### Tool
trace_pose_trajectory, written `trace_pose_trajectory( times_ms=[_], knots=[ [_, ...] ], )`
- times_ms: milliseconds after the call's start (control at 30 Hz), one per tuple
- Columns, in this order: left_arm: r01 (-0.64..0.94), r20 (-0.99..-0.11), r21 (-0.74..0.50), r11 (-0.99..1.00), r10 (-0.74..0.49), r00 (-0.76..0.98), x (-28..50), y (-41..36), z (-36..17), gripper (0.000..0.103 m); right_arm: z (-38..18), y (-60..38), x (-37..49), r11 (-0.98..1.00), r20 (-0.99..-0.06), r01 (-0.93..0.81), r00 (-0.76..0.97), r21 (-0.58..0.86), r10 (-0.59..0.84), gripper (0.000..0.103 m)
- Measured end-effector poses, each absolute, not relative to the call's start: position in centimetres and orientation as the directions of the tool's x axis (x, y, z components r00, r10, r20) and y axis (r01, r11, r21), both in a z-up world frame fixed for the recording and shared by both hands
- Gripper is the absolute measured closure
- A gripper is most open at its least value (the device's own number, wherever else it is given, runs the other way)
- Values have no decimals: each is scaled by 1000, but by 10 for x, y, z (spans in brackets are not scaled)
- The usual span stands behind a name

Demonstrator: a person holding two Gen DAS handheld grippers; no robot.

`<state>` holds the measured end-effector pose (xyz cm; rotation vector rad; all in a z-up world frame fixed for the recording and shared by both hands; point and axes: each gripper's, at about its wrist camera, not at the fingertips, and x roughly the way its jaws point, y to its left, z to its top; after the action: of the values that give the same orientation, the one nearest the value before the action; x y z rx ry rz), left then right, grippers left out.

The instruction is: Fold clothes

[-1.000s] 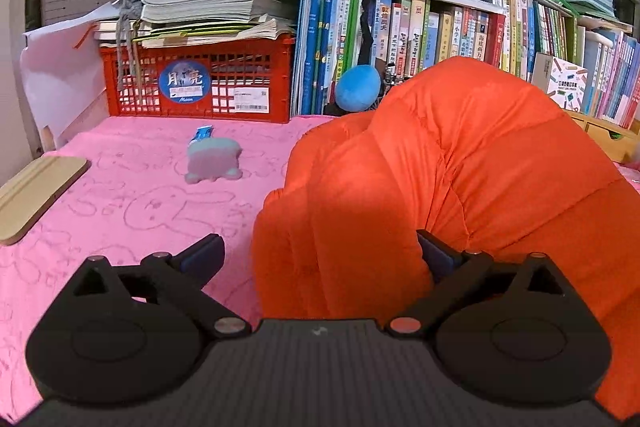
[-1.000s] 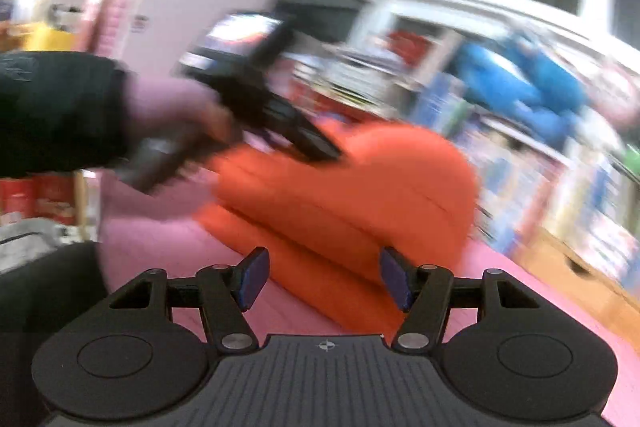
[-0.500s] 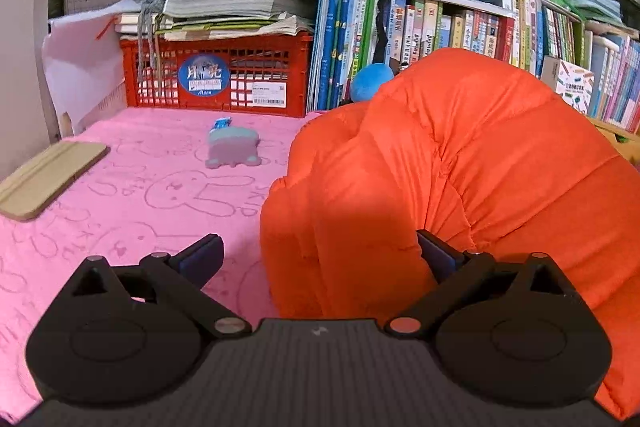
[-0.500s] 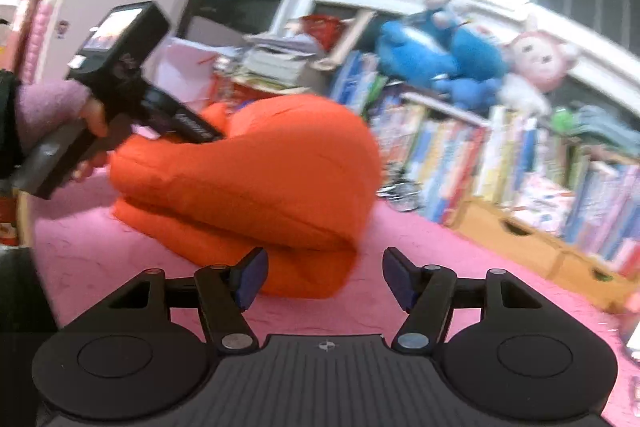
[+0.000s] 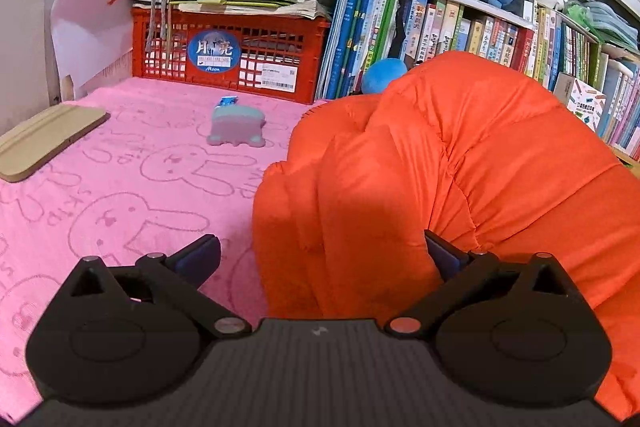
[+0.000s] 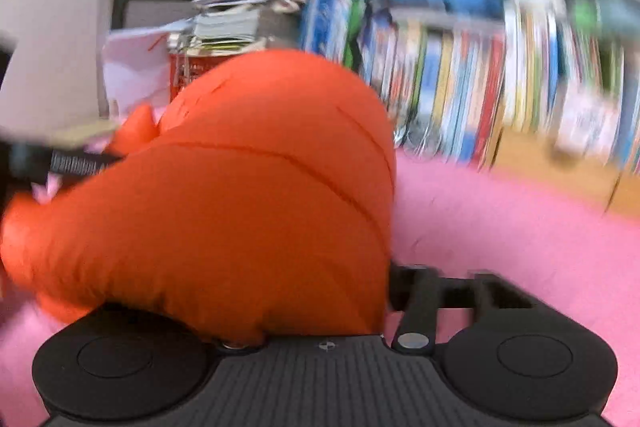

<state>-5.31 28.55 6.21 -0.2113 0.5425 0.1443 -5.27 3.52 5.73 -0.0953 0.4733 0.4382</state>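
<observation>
The orange puffer jacket lies bunched in a high mound on the pink bunny-print cover, at its right half, in front of the row of books.

Left wrist view: the left gripper is spread wide. The near edge of the mound sits between the fingers; the right finger is buried against the fabric, while the left finger stands clear over the cover. No pinch is made. A closure here is judged likely to gather several quilted layers at once, so that the fold is dragged as a lump. A small grey toy and a wooden board lie on the cover well apart from the jacket; the red crate stands behind them. These could be struck if the jacket is swung leftward.

Right wrist view: the picture is blurred. The right gripper has just been closing with the jacket between its fingers. The left finger is hidden under the fabric, and only the right finger shows; whether the pads press cannot be told. Slick, air-filled fabric is judged liable to slip from a shallow hold, and the mound to spring open again.
</observation>
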Motion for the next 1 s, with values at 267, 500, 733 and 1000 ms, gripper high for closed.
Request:
trace_pose_trajectory(
  times_ms=[267, 500, 733, 1000],
  knots=[
    [-72, -522, -173, 982, -30, 852, -58, 250, 64, 0, 64, 14, -99, 967, -366, -255, 898, 16, 243, 82],
    [52, -455, -178, 983, -129, 881, -63, 197, 62, 0, 48, -30, -148, 990, -384, -132, 918, -45, 105, 78],
    [-53, -384, -147, 988, -7, 923, -48, 179, 68, 0, 40, -53, -151, 990, -406, -139, 904, 8, 131, 74],
    [-68, -414, -123, 990, 11, 910, -32, 190, 57, 0, 40, -68, -151, 982, -402, -168, 896, 89, 190, 61]
  ],
)
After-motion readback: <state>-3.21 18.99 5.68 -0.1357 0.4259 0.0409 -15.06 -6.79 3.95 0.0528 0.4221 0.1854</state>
